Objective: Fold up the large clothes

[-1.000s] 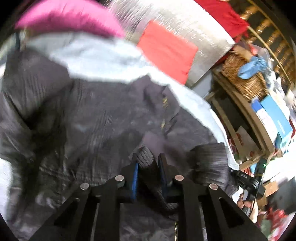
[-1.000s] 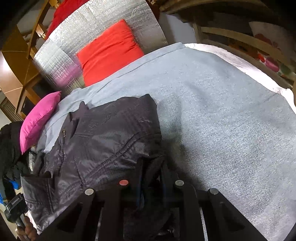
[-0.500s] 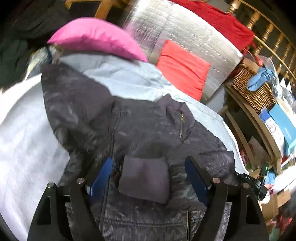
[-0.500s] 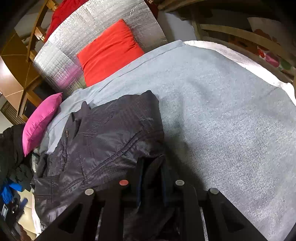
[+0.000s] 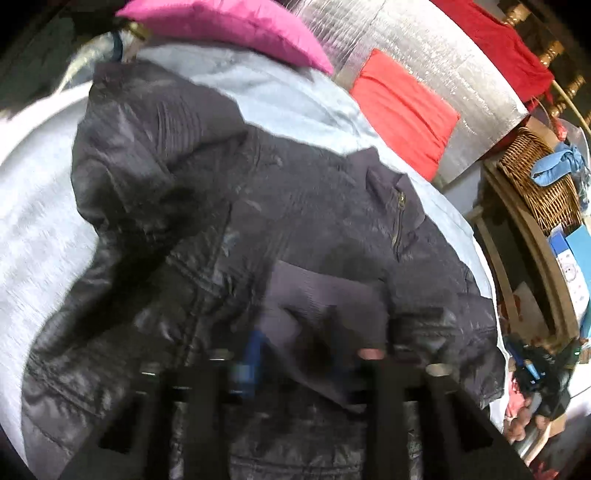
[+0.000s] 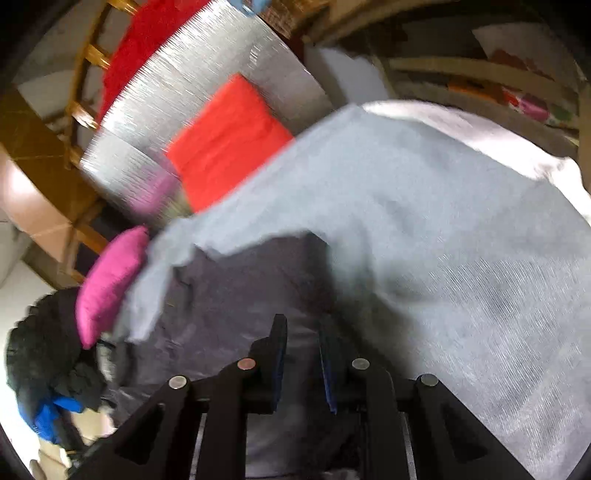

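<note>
A dark quilted jacket (image 5: 236, 229) lies spread on the grey bed cover (image 5: 33, 206), collar and zip toward the far right, with a ribbed cuff (image 5: 325, 302) folded onto its chest. My left gripper (image 5: 299, 354) is blurred just above the cuff, its jaws a cuff-width apart around it. In the right wrist view the jacket (image 6: 236, 295) is blurred on the grey cover (image 6: 443, 240). My right gripper (image 6: 303, 362) hangs over the jacket's edge with a narrow gap between its blue pads and nothing in them.
A pink pillow (image 5: 229, 26) and a red cushion (image 5: 402, 107) against a silver foil panel (image 5: 424, 62) lie at the bed's head. A wooden shelf with a wicker basket (image 5: 539, 184) and boxes stands on the right. Dark clothes (image 6: 44, 354) are piled beside the bed.
My left gripper let go of the cuff, opened wide, then moved in low over it. My right gripper has released the jacket edge, opened slightly and lifted away, swinging left.
</note>
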Demonstrator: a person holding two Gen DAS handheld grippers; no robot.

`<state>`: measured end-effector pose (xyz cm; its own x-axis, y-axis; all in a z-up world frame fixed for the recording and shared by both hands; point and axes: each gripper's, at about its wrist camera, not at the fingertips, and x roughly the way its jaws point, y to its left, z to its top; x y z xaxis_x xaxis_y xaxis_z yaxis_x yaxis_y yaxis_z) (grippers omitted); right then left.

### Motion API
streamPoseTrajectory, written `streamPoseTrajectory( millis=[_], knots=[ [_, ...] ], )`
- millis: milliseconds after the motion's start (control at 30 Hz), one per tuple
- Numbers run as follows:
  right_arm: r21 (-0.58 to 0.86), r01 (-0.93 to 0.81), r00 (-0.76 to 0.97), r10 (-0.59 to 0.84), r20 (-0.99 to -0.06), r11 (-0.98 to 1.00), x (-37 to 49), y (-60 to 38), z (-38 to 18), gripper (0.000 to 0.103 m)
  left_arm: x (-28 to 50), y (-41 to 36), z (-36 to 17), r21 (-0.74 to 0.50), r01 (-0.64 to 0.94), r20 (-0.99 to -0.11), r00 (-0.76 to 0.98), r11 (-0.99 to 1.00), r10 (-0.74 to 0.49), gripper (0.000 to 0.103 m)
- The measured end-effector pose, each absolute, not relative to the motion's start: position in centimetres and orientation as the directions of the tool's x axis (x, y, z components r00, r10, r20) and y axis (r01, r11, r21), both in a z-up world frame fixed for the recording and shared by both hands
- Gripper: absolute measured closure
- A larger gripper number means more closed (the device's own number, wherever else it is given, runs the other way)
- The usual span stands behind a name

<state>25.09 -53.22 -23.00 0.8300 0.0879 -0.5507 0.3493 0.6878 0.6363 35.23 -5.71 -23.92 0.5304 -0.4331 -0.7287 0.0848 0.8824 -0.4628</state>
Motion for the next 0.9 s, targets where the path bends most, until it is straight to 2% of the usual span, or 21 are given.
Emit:
streamPoseTrajectory(
  millis=[167, 333, 533, 567, 633, 667, 700, 800, 900],
  knots=[
    [0.62, 0.256, 0.87, 0.103, -0.483, 0.742, 25.3, -50.9, -21.0, 0.083, 33.5, -5.1, -20.6, -0.438, 0.174, -0.635, 0.634, 0.882, -0.44, 0.082],
    [0.644, 0.08, 0.843, 0.294, -0.451, 0.761, 26.9, -46.7, -20.5, 0.083, 32.7, -3.7, -20.3, -0.377, 0.181, -0.678, 0.615, 0.908, -0.404, 0.082],
    [0.667, -0.058, 0.748, 0.475, -0.464, 0.743, 29.0, -39.8, -20.9, 0.082, 31.1, 0.3, -19.2, -0.342, 0.166, -0.66, 0.658, 0.925, -0.362, 0.082],
    [0.666, -0.077, 0.731, 0.496, -0.469, 0.742, 29.3, -38.3, -21.1, 0.082, 31.4, 1.3, -18.9, -0.327, 0.145, -0.668, 0.663, 0.934, -0.337, 0.077],
    [0.664, -0.106, 0.697, 0.532, -0.481, 0.74, 29.9, -36.0, -21.6, 0.082, 32.5, 3.4, -18.5, -0.286, 0.086, -0.696, 0.666, 0.954, -0.268, 0.049],
    [0.668, -0.117, 0.674, 0.552, -0.49, 0.735, 30.3, -34.8, -22.1, 0.082, 33.4, 4.3, -18.3, -0.269, 0.054, -0.709, 0.665, 0.962, -0.235, 0.025],
    [0.666, -0.119, 0.647, 0.567, -0.511, 0.737, 30.9, -33.5, -22.9, 0.082, 34.2, 5.3, -18.1, -0.256, 0.019, -0.714, 0.67, 0.966, -0.203, 0.021],
    [0.598, -0.083, 0.572, 0.53, -0.626, 0.797, 32.6, -30.3, -25.6, 0.081, 37.4, 8.1, -17.7, -0.267, -0.046, -0.721, 0.672, 0.963, -0.168, 0.021],
    [0.603, -0.103, 0.589, 0.537, -0.604, 0.791, 32.9, -30.1, -26.1, 0.08, 42.2, 10.7, -19.1, -0.356, -0.11, -0.765, 0.605, 0.928, -0.222, 0.02]
  ],
)
